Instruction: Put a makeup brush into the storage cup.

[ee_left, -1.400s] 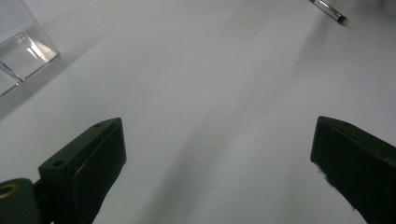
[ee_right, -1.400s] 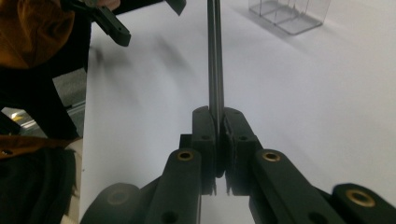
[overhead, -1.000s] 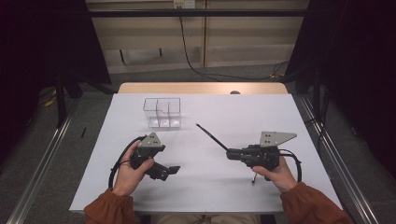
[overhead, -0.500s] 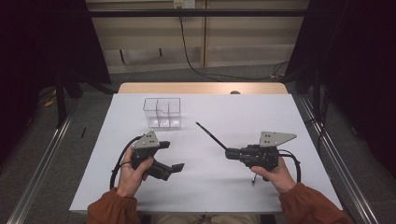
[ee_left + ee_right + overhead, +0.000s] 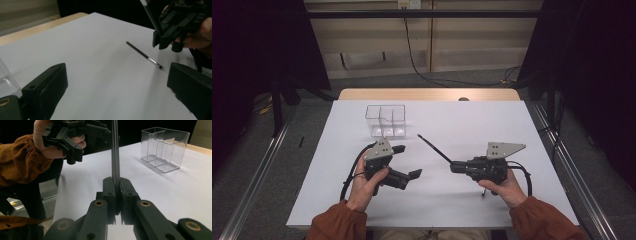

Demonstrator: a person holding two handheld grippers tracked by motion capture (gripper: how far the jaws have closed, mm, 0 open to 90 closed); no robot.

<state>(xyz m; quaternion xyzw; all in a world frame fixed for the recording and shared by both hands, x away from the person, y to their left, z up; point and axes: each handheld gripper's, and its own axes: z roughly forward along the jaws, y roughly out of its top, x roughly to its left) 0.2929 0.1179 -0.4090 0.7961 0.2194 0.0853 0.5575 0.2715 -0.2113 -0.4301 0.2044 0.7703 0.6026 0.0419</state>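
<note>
My right gripper (image 5: pixel 454 166) is shut on a thin black brush (image 5: pixel 434 147), whose handle slants away toward the far left above the white table. In the right gripper view the jaws (image 5: pixel 117 187) clamp the brush handle (image 5: pixel 115 150), which rises straight up. My left gripper (image 5: pixel 407 161) is open with wide jaws and nothing between them, near the table's front left. A second black brush (image 5: pixel 145 55) with a silver ferrule lies flat on the table, between my left gripper's fingers (image 5: pixel 47 85) and the right gripper (image 5: pixel 175 22).
A clear plastic box (image 5: pixel 385 120) with compartments stands toward the back, just beyond the left gripper; it also appears as the clear box (image 5: pixel 163 148) in the right gripper view. The white table top (image 5: pixel 462 120) ends at a wooden strip at the back.
The left gripper's jaws have spread wider, and it has shifted slightly forward and right. The right gripper and its brush have stayed put.
</note>
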